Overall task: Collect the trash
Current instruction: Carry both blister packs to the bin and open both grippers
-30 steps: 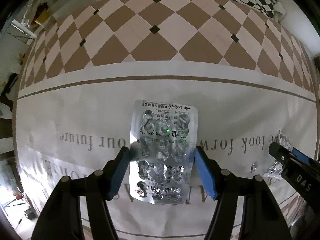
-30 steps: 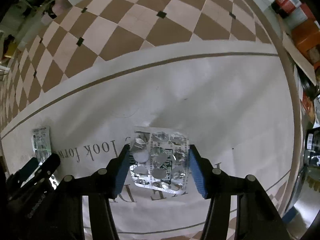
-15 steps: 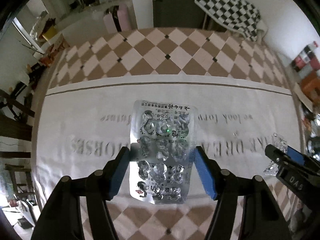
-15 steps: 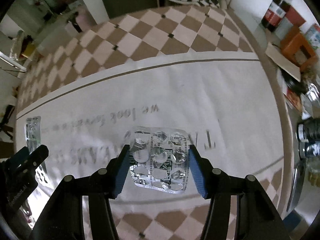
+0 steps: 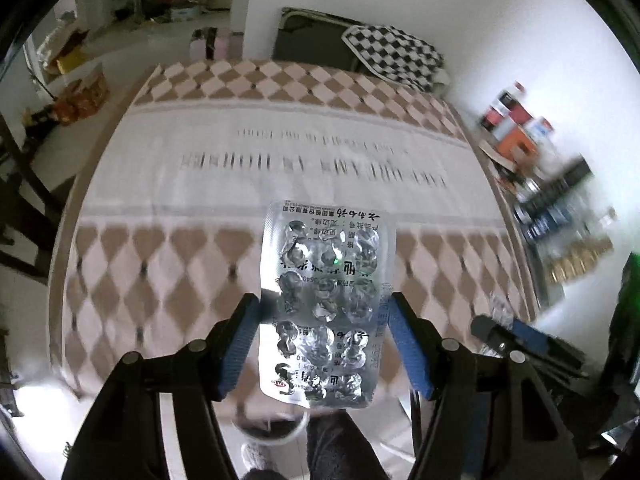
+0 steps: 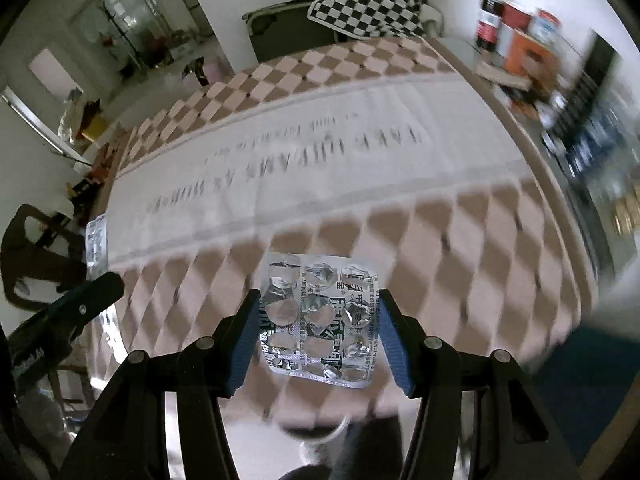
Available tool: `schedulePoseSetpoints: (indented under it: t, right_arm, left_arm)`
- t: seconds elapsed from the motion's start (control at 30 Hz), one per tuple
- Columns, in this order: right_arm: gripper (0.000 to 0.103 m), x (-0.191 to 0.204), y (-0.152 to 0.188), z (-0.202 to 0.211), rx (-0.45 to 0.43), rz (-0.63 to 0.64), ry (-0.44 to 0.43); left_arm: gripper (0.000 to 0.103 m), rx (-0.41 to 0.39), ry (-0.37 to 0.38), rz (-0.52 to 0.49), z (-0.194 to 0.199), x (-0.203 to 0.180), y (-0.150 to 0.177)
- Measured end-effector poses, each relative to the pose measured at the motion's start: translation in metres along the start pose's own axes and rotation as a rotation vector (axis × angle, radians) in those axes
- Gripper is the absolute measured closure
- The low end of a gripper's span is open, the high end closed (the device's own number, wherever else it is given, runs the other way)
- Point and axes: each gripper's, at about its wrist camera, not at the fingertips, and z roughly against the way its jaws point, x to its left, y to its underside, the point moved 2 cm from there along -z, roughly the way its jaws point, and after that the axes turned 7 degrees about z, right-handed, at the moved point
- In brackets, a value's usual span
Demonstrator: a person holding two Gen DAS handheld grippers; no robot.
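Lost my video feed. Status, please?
Left gripper shut on long blister pack. Right gripper shut on short blister pack. Both clear above the table. Nothing in the way.

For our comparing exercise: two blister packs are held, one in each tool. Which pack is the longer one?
The left tool's pack: four rows of pockets, reaching well past the pads. The right tool's pack has only three rows and looks squarer.
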Motion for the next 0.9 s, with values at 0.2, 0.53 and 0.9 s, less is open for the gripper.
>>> schedulePoseSetpoints:
  t: [0.2,0.53,0.9]
  right_arm:
    - [0.045,0.009,0.148,0.012,0.125,-0.080,-0.021]
    - [0.045,-0.030,0.349,-0.148,0.440,-0.389,-0.155]
    - [0.044,-0.054,0.470,-0.386,0.550,-0.646,-0.230]
  left_arm:
    - [0.040,0.147,0.030,0.046,0.000,0.036,0.105]
    - [0.040,0.450,-0.062,0.312,-0.170,0.149,0.258]
    - [0.028,0.619,-0.106,0.391,-0.365,0.228,0.322]
